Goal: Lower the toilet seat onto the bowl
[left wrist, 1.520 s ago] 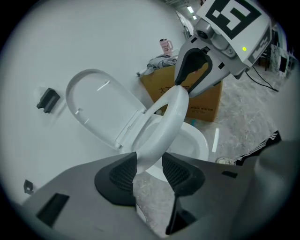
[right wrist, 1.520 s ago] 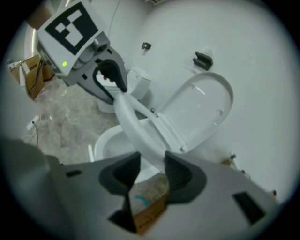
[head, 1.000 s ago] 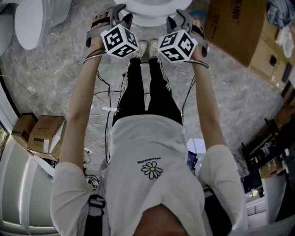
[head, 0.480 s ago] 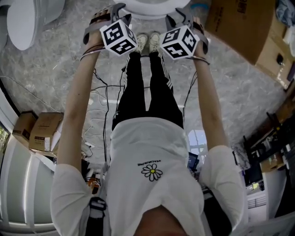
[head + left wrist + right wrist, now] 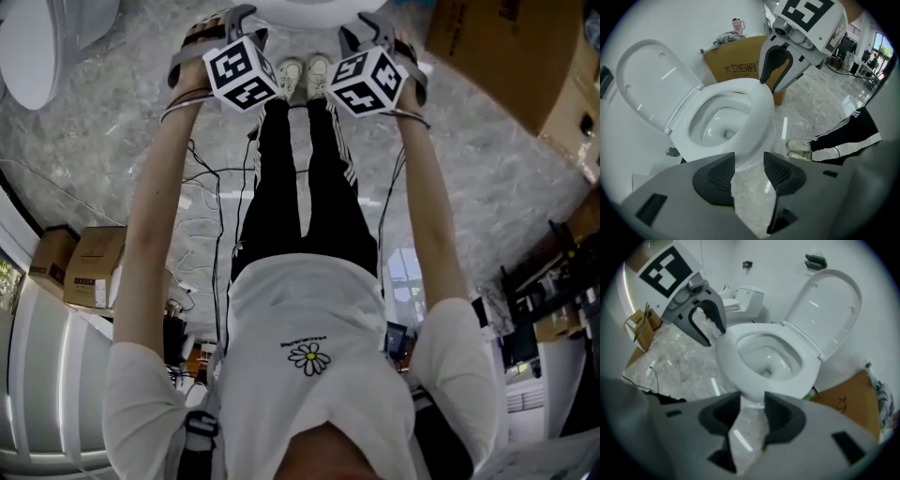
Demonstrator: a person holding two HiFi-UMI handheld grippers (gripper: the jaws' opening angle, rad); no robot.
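Floor (image 5: pixel 84 169): grey marble.
Left hand-held gripper (image 5: pixel 749 160): jaws opening, nothing between them, near the bowl's (image 5: pixel 757 105) front rim.
Right hand-held gripper (image 5: pixel 752 401): jaws apart, empty.
Toilet seat (image 5: pixel 649 84): raised upright behind the bowl.
Beyond: cardboard box (image 5: pixel 736 65).

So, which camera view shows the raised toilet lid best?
The right gripper view: the raised lid is whole and clear there, tilted back behind the bowl. The left gripper view also shows the lid whole, but close to the picture's dark edge. The head view shows only the bowl's front rim at its top edge, not the lid.
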